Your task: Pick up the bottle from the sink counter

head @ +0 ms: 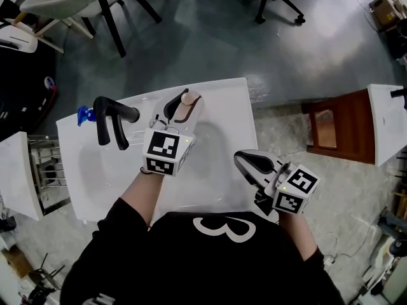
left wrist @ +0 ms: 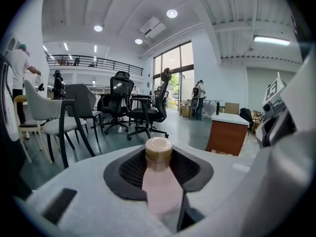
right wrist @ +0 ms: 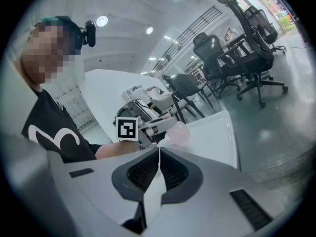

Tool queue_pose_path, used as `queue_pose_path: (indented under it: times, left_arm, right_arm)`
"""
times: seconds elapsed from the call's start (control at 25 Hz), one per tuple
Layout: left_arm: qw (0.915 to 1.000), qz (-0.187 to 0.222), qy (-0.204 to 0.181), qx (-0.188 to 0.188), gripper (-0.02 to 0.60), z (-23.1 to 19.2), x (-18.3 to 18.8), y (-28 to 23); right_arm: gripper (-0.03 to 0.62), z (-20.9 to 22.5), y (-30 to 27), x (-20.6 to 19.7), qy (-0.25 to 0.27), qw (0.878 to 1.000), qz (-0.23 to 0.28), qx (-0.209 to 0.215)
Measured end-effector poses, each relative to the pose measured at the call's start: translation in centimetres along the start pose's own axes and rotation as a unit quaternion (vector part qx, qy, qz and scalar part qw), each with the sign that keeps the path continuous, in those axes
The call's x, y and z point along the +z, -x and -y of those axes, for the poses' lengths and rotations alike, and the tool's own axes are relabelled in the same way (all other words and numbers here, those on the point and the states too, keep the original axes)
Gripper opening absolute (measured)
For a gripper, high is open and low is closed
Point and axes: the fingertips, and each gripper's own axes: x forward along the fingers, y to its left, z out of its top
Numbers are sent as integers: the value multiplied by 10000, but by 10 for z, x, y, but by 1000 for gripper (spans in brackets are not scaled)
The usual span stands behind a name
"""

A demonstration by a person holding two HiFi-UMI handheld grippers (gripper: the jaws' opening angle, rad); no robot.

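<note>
On the white worktop [head: 222,100], behind the basin and to the right of the black faucet [head: 111,122], the left claw [head: 183,105] is clenched on the bottle [head: 188,98]. From the head view we see only the bottle's tan cap and a strip of its pale body between the two jaws, and we cannot tell from there whether its base rests on the worktop. We learn more from the left gripper view, where the bottle [left wrist: 159,181] stands upright in the middle of the left claw [left wrist: 158,157], its pink body pressed between the ribbed dark pads and its cap rising just above them. That view also looks out across the room to black office chairs [left wrist: 143,112] and a brown cabinet [left wrist: 227,137], which the head view shows only from above, beside the worktop's right end [head: 337,132]. The right claw [head: 240,159] hangs just off the worktop's right front corner, well apart from the bottle. Its own view settles its state: the right claw [right wrist: 159,152] is clenched on nothing, the pads meeting along a thin seam. Beyond it we see the left gripper's marker cube [right wrist: 127,129], a blurred pink patch of the bottle [right wrist: 177,132] and our black shirt [right wrist: 54,132].
</note>
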Motion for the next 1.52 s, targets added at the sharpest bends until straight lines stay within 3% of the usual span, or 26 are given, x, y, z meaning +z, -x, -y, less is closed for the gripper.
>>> queue_pose_path:
  times: [0.88, 1.52]
  left_arm:
    - [9993, -236, 228, -171, 140, 13, -1, 49]
    - [9985, -181, 392, -323, 140, 26, -1, 176]
  right_arm:
    - [15, -40, -20, 17, 248, 9996, -8, 142]
    - [15, -144, -38, 1, 522, 9977, 259, 350]
